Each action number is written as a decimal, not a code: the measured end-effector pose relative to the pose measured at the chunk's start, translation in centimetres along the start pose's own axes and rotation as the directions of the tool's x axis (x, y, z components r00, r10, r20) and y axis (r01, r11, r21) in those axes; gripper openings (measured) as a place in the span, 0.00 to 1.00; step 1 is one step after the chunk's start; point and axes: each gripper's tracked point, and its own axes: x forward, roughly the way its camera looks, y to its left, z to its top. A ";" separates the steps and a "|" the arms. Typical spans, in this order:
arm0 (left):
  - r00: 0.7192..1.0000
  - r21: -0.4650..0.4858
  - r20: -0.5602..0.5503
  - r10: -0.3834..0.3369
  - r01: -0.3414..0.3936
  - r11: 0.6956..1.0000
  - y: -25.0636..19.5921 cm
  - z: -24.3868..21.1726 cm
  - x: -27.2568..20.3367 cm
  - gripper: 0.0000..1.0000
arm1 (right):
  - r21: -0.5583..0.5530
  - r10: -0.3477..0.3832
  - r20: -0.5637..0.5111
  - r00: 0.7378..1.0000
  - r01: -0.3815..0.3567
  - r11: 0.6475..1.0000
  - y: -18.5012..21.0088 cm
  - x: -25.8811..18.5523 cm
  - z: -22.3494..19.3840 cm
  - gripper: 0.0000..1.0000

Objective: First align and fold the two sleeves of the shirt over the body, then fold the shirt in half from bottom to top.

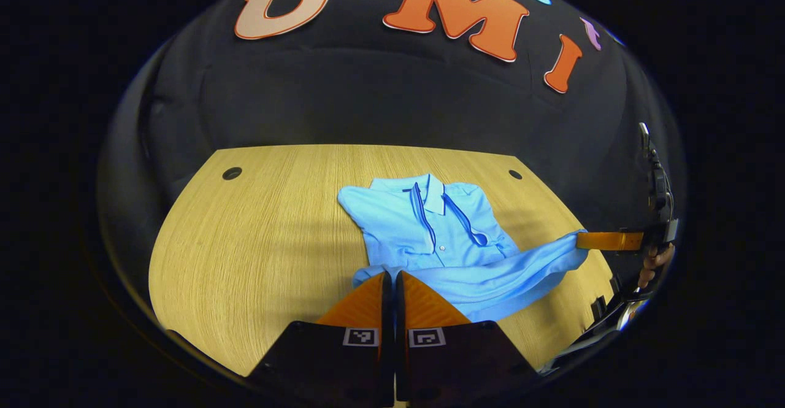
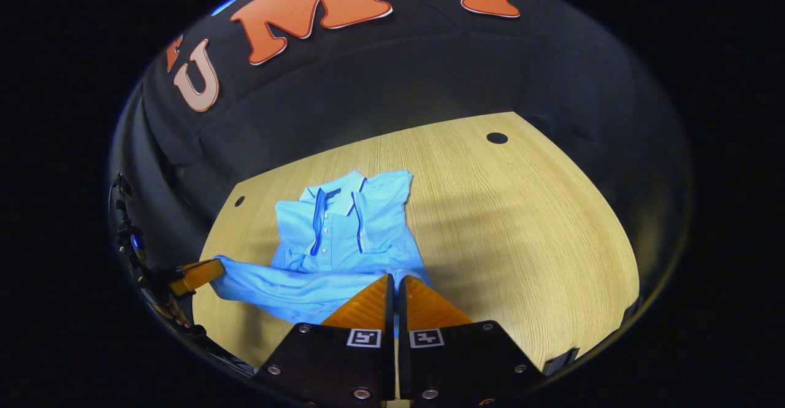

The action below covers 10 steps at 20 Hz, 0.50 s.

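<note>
Two hand-held grippers pinch the shirt's point(image 1: 429, 230) bottom hem, one per corner. Left hand-held gripper point(image 1: 390, 276), fingers closed on the hem's left corner; right hand-held gripper point(image 2: 394, 279), fingers closed on the right corner. Hem is lifted and stretched between them, long axis left to right. Collar point(image 1: 429, 194) lies flat on the table point(image 1: 257, 230), straight ahead of both, beyond the hem. Sleeves look already folded in. Next move likely carries the hem forward to the collar; both sit about equally near.
</note>
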 end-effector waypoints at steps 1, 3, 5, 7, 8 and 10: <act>1.000 -0.001 0.000 -0.005 0.005 1.000 0.3 0.7 0.6 0.03 | -0.006 -0.003 0.000 1.000 0.003 1.000 0.1 0.6 0.7 0.02; 1.000 0.001 0.000 -0.013 0.013 1.000 0.9 1.9 1.9 0.04 | -0.020 -0.009 0.001 1.000 0.009 1.000 0.3 1.7 1.9 0.03; 1.000 0.013 0.001 -0.020 0.020 1.000 1.5 3.0 3.2 0.04 | -0.037 -0.014 0.003 1.000 0.014 0.999 0.6 2.9 3.2 0.03; 1.000 0.024 -0.004 -0.027 0.027 0.999 2.0 3.9 4.5 0.04 | -0.043 -0.018 0.003 1.000 0.018 0.999 0.8 4.2 4.4 0.03; 1.000 0.030 -0.005 -0.030 0.030 0.999 2.2 4.5 5.2 0.04 | -0.047 -0.022 0.003 1.000 0.022 0.999 0.9 4.9 4.9 0.03; 0.999 0.041 -0.005 -0.037 0.038 0.998 2.4 5.5 6.9 0.04 | -0.052 -0.031 0.006 0.999 0.032 0.998 1.0 6.2 6.0 0.03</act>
